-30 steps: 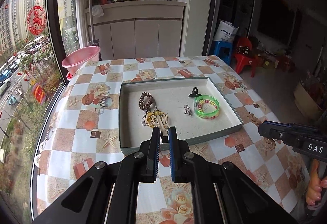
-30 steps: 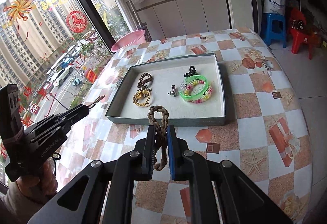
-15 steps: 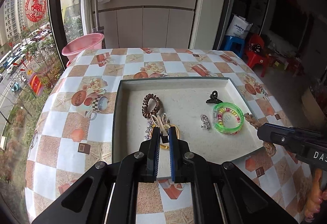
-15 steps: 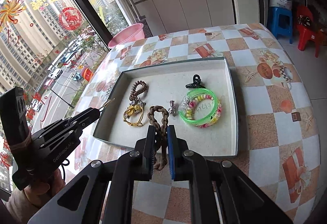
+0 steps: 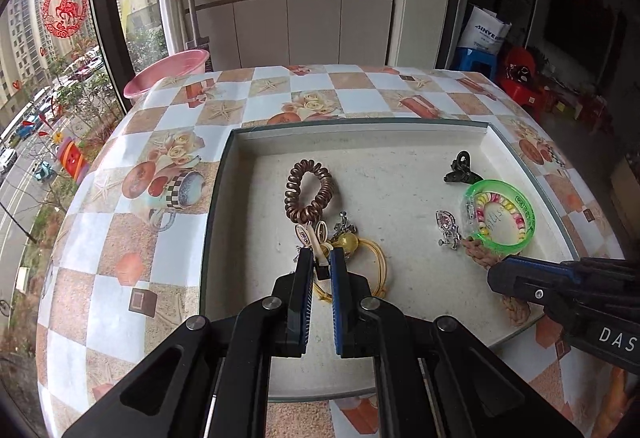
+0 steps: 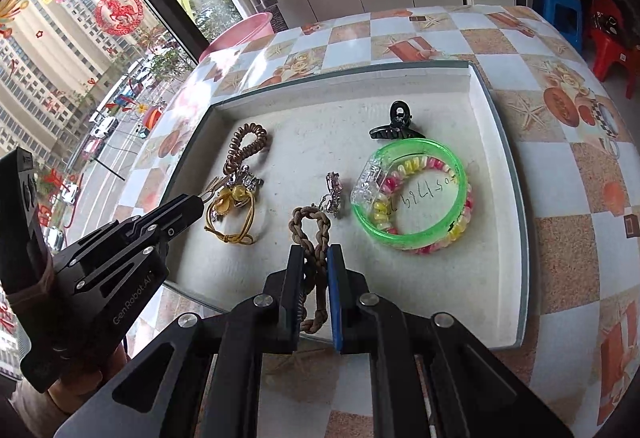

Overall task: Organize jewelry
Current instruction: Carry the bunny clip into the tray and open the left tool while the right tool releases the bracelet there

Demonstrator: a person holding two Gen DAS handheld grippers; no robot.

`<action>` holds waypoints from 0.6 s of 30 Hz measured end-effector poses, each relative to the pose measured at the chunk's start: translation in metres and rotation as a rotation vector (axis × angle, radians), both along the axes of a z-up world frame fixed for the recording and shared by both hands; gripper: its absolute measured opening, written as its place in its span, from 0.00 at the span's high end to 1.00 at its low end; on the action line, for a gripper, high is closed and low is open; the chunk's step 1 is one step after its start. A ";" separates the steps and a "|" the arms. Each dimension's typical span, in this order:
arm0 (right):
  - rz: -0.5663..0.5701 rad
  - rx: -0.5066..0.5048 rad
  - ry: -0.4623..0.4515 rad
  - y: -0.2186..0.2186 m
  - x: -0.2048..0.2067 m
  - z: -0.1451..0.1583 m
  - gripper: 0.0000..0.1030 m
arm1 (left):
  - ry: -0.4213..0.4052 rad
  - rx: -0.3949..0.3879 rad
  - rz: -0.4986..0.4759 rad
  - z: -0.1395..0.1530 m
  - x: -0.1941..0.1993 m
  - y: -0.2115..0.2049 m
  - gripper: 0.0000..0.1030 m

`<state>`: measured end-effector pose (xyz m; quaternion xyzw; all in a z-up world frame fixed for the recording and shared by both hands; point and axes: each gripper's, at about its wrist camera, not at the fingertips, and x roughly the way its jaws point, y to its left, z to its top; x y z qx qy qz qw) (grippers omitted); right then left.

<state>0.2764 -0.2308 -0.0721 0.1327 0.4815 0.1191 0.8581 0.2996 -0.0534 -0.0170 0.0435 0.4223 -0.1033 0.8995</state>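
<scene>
**Both tools closed on jewelry over the tray**

The tray [image 6: 516,222] sits on the checkered desk [image 6: 580,174] and serves as the landmark. Over its near edge, the right tool [image 6: 314,258] has its fingers drawn nearly together, pinching a brown braided bracelet [image 6: 310,228]; the bracelet's loop lies forward on the tray floor, its tail hanging between the fingers toward the tray's near wall. The loop's far end lies just beside a small silver charm [image 6: 333,194] in the tray's middle.

Toward the tray's left side, the left tool [image 5: 320,258] is also clamped almost shut, gripping a small cream-coloured tag piece [image 5: 316,238] at its fingertips. That piece belongs to a cluster with a yellow cord hair tie [image 5: 376,262] and amber beads, touching the brown spiral hair tie [image 5: 308,190] lying farther in.

In the tray's right half lies a green translucent bangle [image 6: 412,194] with a pink-and-yellow spiral band inside it. A black claw clip [image 6: 396,126] rests just beyond the bangle, toward the tray's far wall. A pink basin [image 5: 168,72] stands past the desk's far left edge.
</scene>
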 end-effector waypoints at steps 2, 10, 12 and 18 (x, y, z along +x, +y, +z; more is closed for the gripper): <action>-0.004 -0.018 0.000 -0.001 0.002 -0.003 0.88 | 0.001 0.003 0.001 -0.003 0.001 -0.001 0.79; -0.028 -0.064 -0.003 -0.005 0.008 -0.009 0.88 | 0.008 0.044 -0.011 -0.015 0.004 -0.008 0.79; -0.026 -0.076 0.002 -0.004 0.009 -0.012 0.88 | 0.013 0.060 -0.011 -0.018 0.004 -0.011 0.79; -0.037 -0.073 0.012 -0.004 0.009 -0.019 0.87 | 0.024 0.108 -0.017 -0.026 0.005 -0.016 0.79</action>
